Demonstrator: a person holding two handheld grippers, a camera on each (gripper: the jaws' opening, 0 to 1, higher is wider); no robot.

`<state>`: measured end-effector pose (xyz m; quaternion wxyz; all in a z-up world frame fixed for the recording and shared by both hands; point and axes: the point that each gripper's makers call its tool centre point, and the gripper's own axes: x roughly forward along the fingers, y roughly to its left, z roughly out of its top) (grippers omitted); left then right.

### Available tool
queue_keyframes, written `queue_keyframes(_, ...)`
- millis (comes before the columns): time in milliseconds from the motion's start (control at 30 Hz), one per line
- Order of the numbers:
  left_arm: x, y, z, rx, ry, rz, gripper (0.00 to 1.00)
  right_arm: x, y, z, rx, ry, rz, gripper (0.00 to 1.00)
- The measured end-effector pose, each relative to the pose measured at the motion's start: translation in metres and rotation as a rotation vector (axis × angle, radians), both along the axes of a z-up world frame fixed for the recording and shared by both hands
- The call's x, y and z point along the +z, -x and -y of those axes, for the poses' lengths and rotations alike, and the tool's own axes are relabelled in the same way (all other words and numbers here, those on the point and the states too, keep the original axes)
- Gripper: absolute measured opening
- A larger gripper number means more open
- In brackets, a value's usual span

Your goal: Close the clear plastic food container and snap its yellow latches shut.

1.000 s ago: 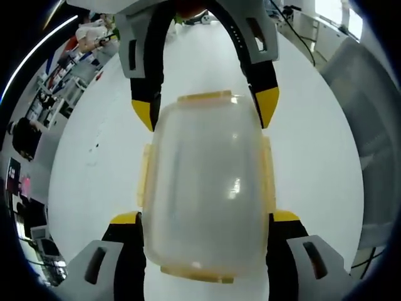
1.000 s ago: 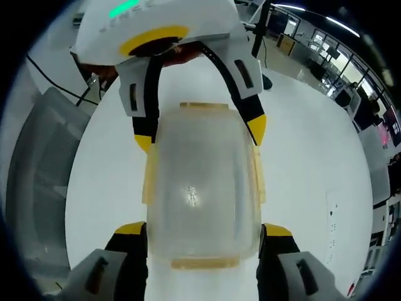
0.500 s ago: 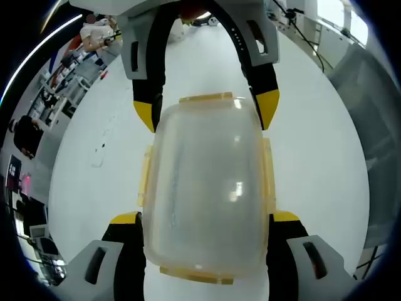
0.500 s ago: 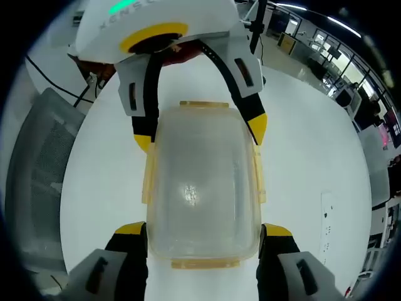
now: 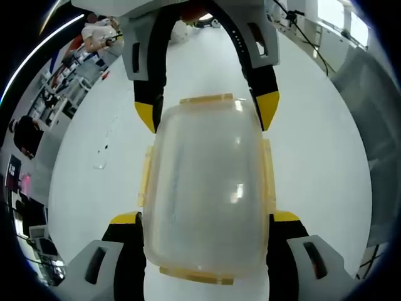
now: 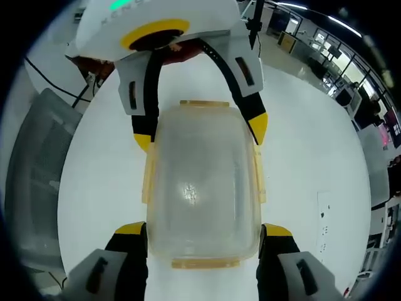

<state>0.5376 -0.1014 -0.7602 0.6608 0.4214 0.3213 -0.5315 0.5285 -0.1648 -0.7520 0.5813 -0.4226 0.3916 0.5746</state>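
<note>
1. The white table [image 5: 81, 163] spreads out under and beyond both tongs, a grey mesh chair [image 6: 37, 175] off to one side.
2. The clear container [image 5: 207, 188], lid on, lies on the table between the two tongs, its long axis running from one to the other, short ends facing each.
3. The left gripper [image 5: 205, 216] straddles one end, jaws spread wide and touching its long sides, clamping it lightly; the right gripper [image 6: 203, 229] does the same at the opposite end.
4. The yellow latches [image 5: 269, 172] along the sides look flat; I cannot tell whether they are snapped.
5. Likely step: pressing side latches; next, the end latches need pushing down.
</note>
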Motion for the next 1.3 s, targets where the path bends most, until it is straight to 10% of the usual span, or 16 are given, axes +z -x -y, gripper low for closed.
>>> queue_keyframes(1300, 0.0035, -0.0013, -0.0029, -0.001, 0.001, 0.016, 0.84, 0.0073, -0.0014, 0.0050, -0.027, -0.018, 0.034, 0.79)
